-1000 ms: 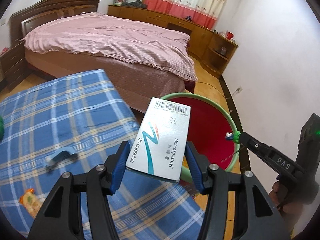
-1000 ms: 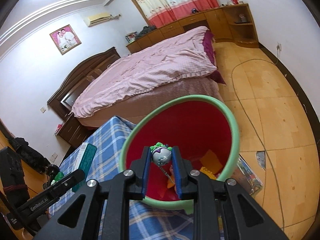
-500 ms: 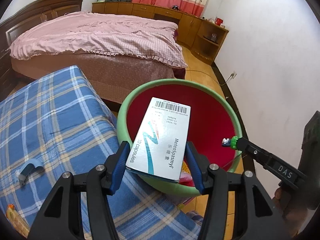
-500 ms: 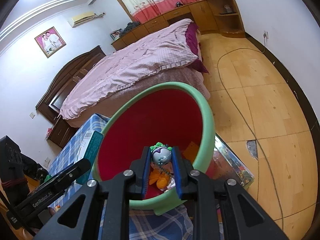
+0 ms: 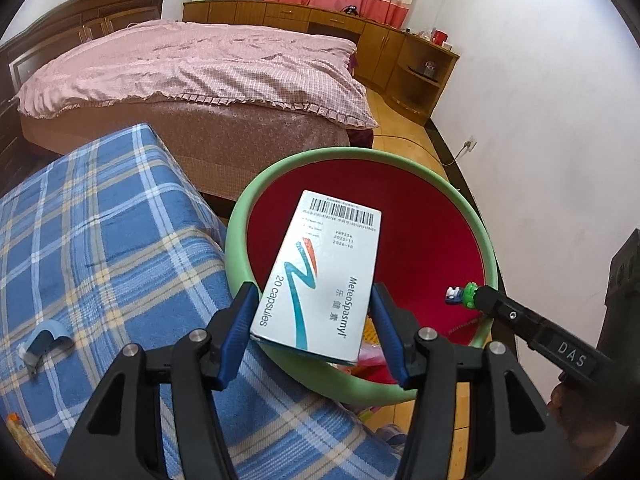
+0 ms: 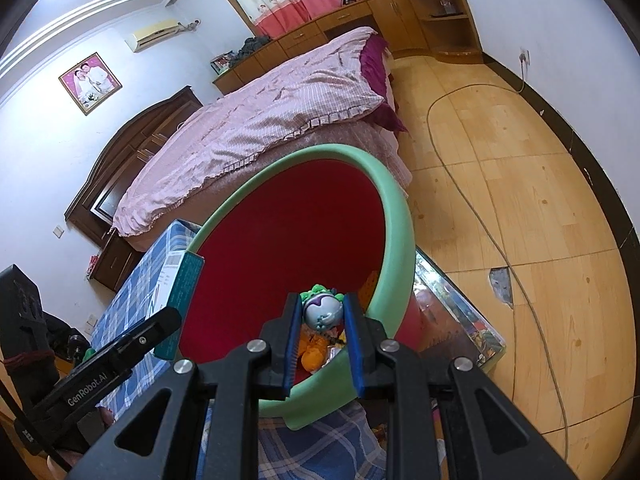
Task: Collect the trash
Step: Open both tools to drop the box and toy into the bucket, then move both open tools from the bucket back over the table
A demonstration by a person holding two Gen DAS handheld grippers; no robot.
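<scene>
My left gripper [image 5: 312,320] pinches a white medicine box [image 5: 320,276] across its width, both blue pads [image 5: 240,320] pressed flat against its long sides, the barcode end pointing away from me and the box tilted out over the mouth of the bin [image 5: 280,172], a red tub with a thick green rim; from my right camera the same box [image 6: 176,280] shows its teal edge just left of the bin [image 6: 396,220], above the left claw's black finger. My right gripper [image 6: 322,316] is pressed close on a small grey-purple toy figure with a green top [image 6: 322,312], held between the blue pads [image 6: 352,336] right over the bin's near rim; from the left camera that figure [image 5: 460,294] sits at the tip of the right claw, just inside the rim on its right side. Down in the bin I can see some orange and yellow scraps [image 6: 316,352], though I cannot tell what they are. The bin stands against the corner of a surface covered in blue plaid cloth [image 5: 100,240], where a small pale blue curved piece [image 5: 44,340] lies well off to the left and something orange [image 5: 12,418] peeks in at the edge. Beyond are the bed with a pink cover [image 5: 192,68] and the wooden floor [image 6: 520,200]
</scene>
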